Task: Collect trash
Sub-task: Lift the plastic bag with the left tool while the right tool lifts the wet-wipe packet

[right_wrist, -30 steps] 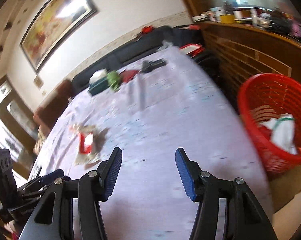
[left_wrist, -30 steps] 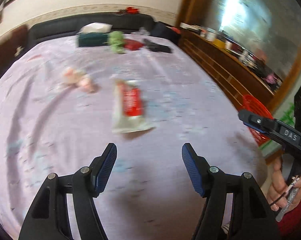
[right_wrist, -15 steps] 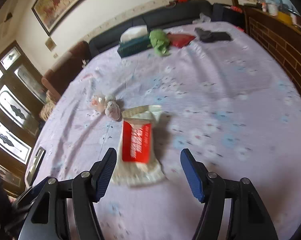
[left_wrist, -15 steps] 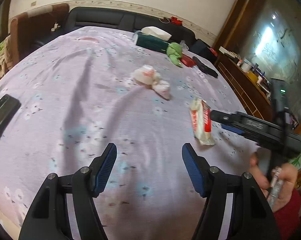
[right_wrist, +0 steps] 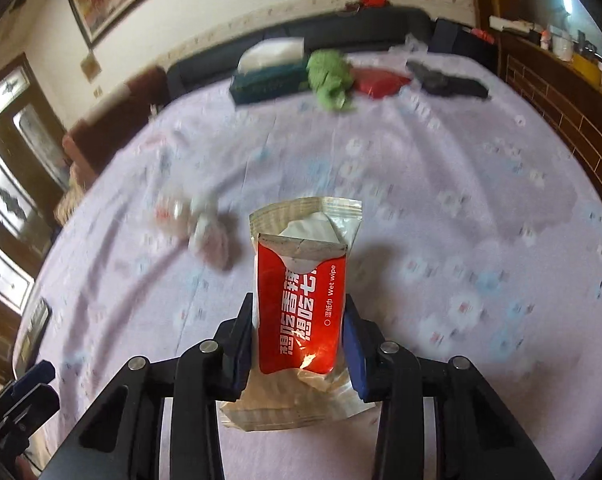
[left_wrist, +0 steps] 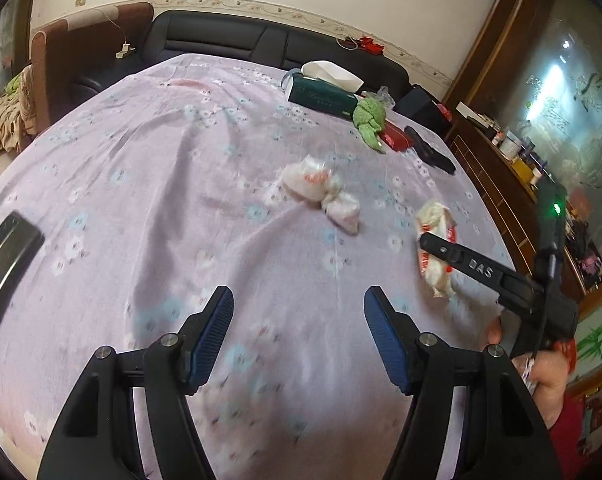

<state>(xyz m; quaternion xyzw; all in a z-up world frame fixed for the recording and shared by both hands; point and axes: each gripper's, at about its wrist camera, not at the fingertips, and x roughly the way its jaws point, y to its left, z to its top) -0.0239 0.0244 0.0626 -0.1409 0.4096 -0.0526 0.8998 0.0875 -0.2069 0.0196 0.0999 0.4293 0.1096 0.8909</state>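
Note:
My right gripper (right_wrist: pixel 299 336) is shut on a red and white wet wipe packet (right_wrist: pixel 301 300), its jaws pressing both sides, on the lilac floral tablecloth (right_wrist: pixel 441 184). In the left wrist view the same packet (left_wrist: pixel 435 240) lies at the right under the right gripper (left_wrist: pixel 425 242). A crumpled white and pink wrapper bundle (left_wrist: pixel 321 190) lies mid-table; it shows blurred in the right wrist view (right_wrist: pixel 197 228). My left gripper (left_wrist: pixel 299 336) is open and empty above the near cloth.
At the far end lie a green tissue box (left_wrist: pixel 323 94), a green cloth (left_wrist: pixel 369 120), a red pouch (left_wrist: pixel 397 138) and a black object (left_wrist: pixel 429 150). A phone (left_wrist: pixel 5 256) lies at the left edge. A wooden cabinet (left_wrist: pixel 501 184) runs along the right.
My right gripper moved forward over the wet wipe packet and shut on it. My left gripper swung left, and the table view shifted; it stayed open.

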